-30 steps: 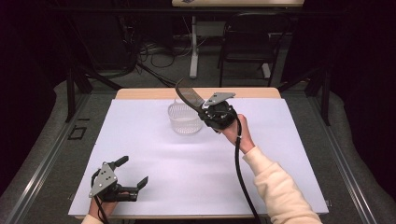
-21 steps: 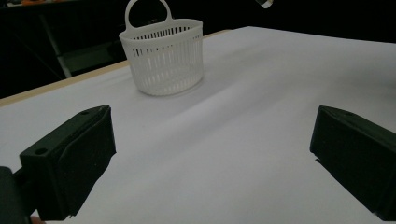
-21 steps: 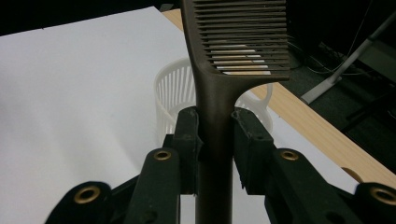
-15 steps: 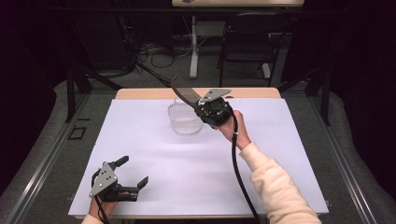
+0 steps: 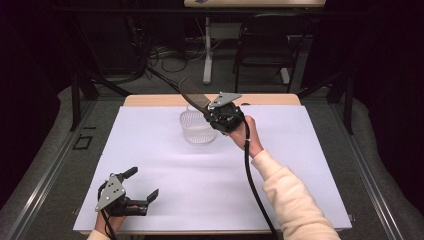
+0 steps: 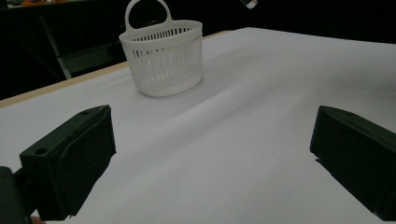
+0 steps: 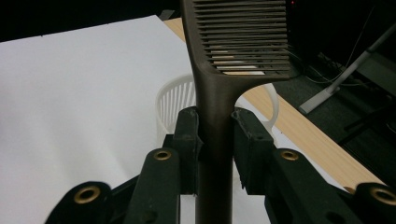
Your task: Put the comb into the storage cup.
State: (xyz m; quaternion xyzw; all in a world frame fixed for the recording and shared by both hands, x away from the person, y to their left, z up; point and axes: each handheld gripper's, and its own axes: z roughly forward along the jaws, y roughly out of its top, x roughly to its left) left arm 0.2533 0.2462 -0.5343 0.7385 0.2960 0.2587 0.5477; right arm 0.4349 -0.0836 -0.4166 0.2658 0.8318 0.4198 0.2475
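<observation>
Fingers [image 7: 187,140] of right gripper [image 7: 215,135] clamp 1 comb [image 7: 233,42] above 1 basket [image 5: 197,127].

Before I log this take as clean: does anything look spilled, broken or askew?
Nothing stands out. The white basket stands upright on the table, and the comb sits straight between the right gripper's jaws, above the basket.

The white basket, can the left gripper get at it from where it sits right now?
Probably yes. The left gripper, jaws open, faces the white basket across bare white table cover. The right gripper holding the comb above the basket could crowd it.
</observation>
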